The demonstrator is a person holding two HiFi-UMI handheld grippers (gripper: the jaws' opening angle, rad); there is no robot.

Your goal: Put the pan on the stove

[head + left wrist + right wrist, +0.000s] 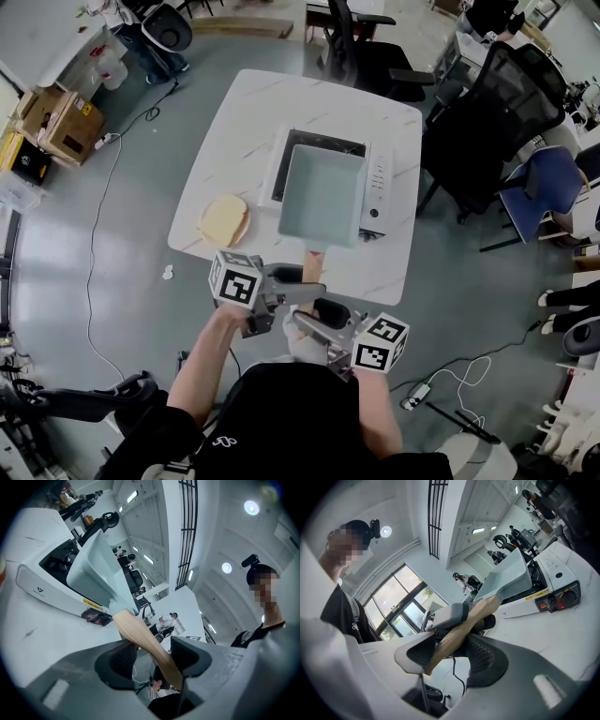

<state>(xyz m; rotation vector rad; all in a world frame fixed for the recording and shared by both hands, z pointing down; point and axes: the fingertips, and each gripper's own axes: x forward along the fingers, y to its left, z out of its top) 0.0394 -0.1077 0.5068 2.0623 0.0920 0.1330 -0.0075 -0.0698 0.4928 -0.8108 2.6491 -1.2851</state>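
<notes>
While both tools (152, 657) (453, 651) clamp its handle (139, 632), pan (323, 192) (square) juts ahead

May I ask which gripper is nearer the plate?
Left. In the head view the left gripper is just below the plate; the right gripper lies farther down-right.

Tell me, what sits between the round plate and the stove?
Nothing. In the head view, only bare white tabletop separates the plate from the stove.
</notes>
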